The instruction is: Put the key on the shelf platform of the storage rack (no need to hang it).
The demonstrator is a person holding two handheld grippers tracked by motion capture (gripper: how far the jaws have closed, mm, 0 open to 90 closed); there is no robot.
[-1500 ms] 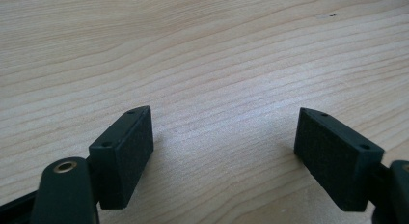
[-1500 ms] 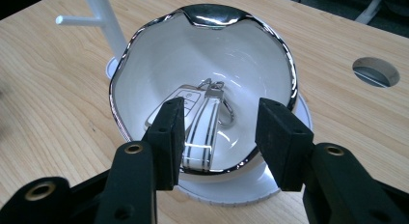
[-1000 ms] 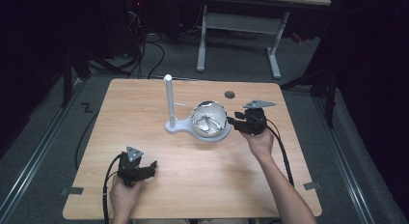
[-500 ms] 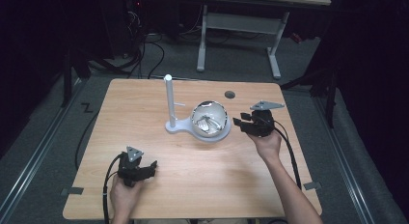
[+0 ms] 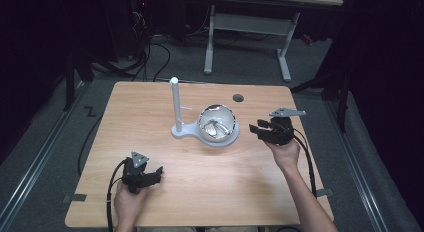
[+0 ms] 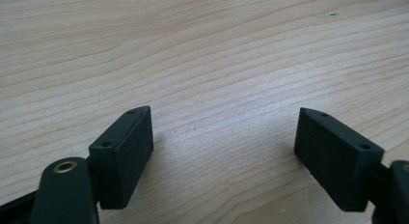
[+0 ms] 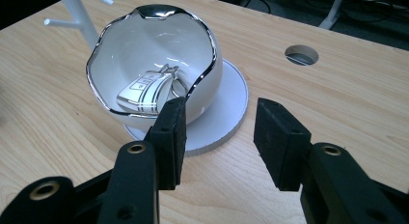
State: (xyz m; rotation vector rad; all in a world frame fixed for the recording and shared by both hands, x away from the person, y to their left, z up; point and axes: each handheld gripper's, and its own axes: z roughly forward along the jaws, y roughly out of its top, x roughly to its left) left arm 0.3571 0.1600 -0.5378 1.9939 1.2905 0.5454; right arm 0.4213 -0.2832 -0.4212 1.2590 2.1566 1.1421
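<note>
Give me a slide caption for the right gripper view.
Open right gripper beside a white silver-rimmed egg-shaped bowl on a round white base.

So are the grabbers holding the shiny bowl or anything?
No, nothing is held. The right gripper is open just beside the bowl, and the left gripper is open over bare table.

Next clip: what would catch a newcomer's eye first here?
The white bowl with a wavy silver rim stands mid-table on a round white stand base, with a small striped object lying inside. A white post rises just left of it. The right gripper, open and empty, points at the bowl from the right.
</note>
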